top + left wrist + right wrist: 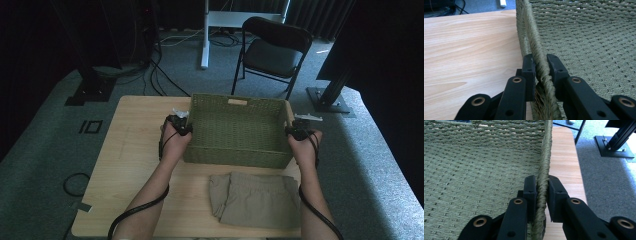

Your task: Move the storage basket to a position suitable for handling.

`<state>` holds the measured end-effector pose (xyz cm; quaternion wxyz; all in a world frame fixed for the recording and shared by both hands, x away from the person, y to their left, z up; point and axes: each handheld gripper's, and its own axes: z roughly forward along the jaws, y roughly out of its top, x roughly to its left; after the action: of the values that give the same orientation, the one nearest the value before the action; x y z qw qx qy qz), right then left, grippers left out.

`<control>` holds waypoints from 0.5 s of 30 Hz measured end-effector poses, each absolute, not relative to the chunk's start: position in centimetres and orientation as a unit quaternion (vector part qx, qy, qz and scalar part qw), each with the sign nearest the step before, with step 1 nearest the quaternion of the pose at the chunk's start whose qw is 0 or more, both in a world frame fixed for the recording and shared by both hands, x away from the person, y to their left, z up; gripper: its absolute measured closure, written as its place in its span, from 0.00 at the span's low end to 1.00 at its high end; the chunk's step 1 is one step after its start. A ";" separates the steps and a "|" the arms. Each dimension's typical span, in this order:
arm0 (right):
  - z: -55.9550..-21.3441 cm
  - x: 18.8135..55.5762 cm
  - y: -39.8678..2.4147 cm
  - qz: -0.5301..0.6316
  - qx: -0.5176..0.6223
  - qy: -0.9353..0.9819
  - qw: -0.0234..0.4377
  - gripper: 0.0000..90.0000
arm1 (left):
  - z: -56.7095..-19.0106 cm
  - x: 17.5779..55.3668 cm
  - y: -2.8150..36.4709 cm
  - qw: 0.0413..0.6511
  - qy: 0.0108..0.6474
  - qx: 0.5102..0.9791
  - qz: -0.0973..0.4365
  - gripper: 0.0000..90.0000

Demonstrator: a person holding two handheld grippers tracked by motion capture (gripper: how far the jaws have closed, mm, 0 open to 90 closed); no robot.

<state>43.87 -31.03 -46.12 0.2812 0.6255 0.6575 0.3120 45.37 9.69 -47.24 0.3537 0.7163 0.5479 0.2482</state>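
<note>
- The left gripper (183, 126) is clamped on the left side rim of the woven green basket (235, 131); in the left gripper view its jaws pinch the braided rim (541, 67) from both faces, one pad outside over the wooden table (469, 50), one inside the basket.
- The basket sits on the far half of the table (135, 145), open side up and empty. Its long axis runs left to right across the table, and the far wall carries a small handle slot (237, 102).
- A folded khaki garment (252, 198) lies on the table just in front of the basket, near its front wall.
- The right gripper (298, 131) is closed on the right side rim (543, 182), likewise gripping it inside and out.
- Judged from this two-sided hold, the step is shifting the basket. It would go best with both hands moving together at equal height, so the basket stays level and square, and the soft rim does not twist or slip from the pads.
</note>
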 end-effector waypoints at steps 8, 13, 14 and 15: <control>-46.0 44.0 -32.3 0.309 0.617 0.669 0.277 0.87 | -47.2 45.1 8.4 0.339 0.544 0.723 0.258 0.88; -45.9 44.2 -33.3 0.306 0.617 0.672 0.271 0.87 | -47.2 44.7 7.4 0.340 0.544 0.724 0.255 0.86; -45.9 44.2 -33.3 0.306 0.617 0.672 0.271 0.87 | -47.2 44.7 7.4 0.340 0.544 0.724 0.255 0.86; -45.9 44.2 -33.4 0.306 0.620 0.670 0.270 0.87 | -47.2 44.7 7.4 0.340 0.544 0.724 0.255 0.86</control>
<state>44.20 -33.44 -45.90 0.2702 0.6197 0.6705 0.3057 44.72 7.44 -47.16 0.3401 0.7237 0.5438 0.2548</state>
